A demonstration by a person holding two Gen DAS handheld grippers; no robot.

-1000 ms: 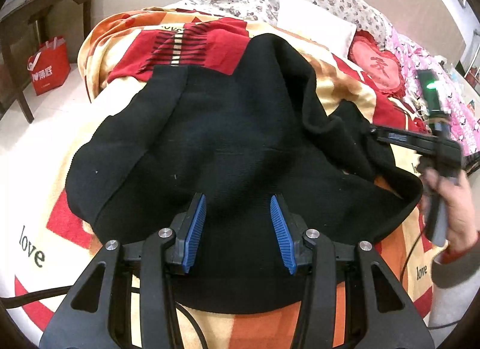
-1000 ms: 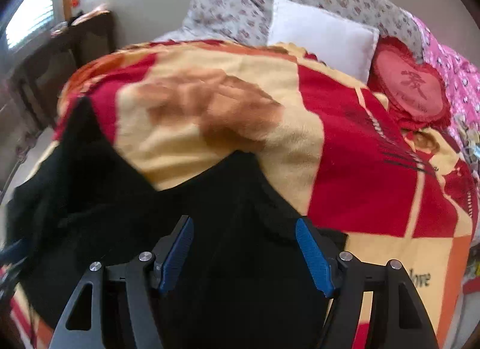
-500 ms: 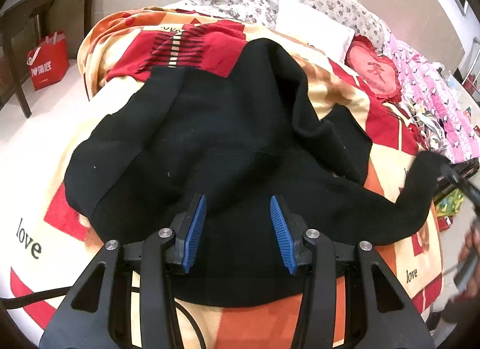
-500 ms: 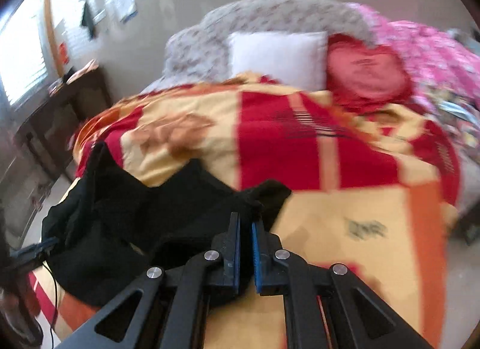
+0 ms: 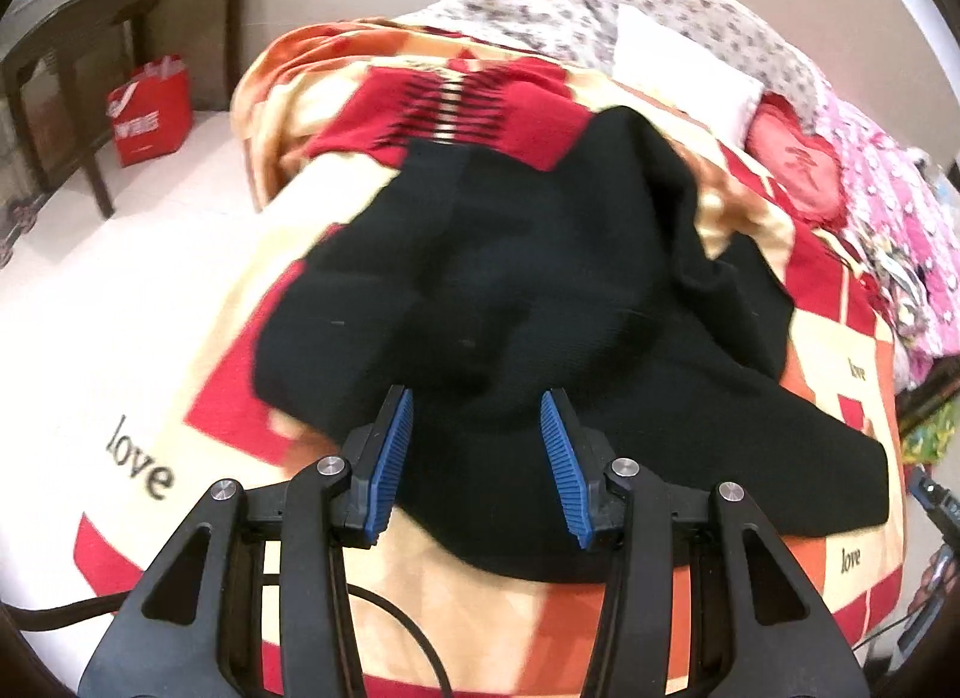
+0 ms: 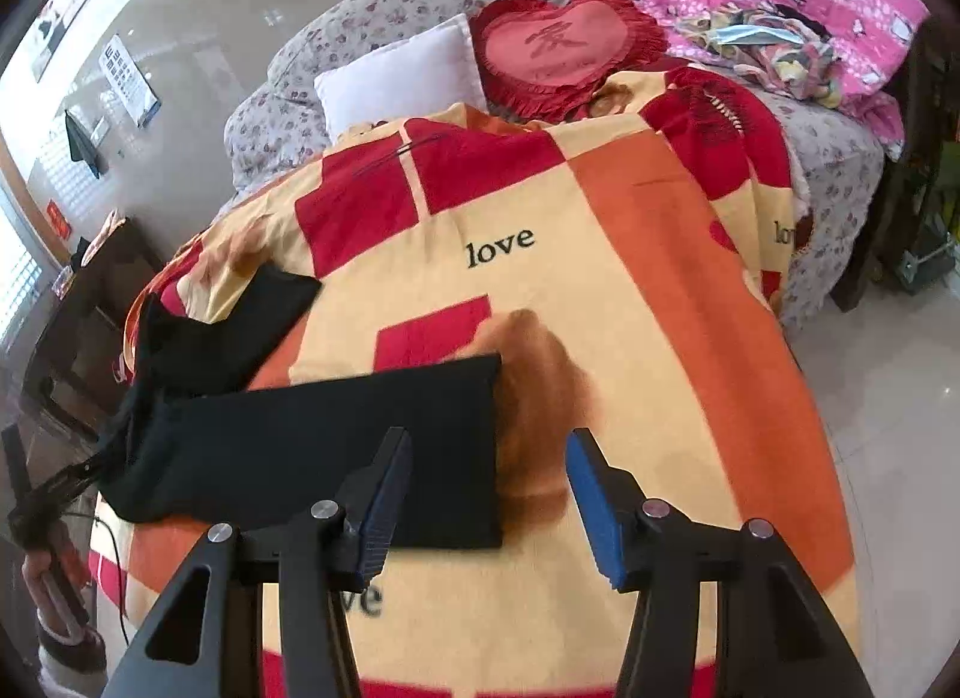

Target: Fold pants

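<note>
- Pants (image 5: 540, 302) spread on blanket (image 6: 630, 254), one leg (image 6: 336, 446) laid straight; no fold made yet.
- Left gripper (image 5: 475, 461) and right gripper (image 6: 483, 509) both wide, empty.

patterned blanket (image 6: 630, 254), white pillow (image 6: 402, 77), red bag (image 5: 150, 110)

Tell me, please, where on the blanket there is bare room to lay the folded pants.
Bare blanket lies right of the black pants, between the straightened leg's end and the bed's right edge, up to the heart cushion. A narrower strip runs left of the pants by the "love" print. The middle is crowded by the pants; the head by the white pillow.
</note>
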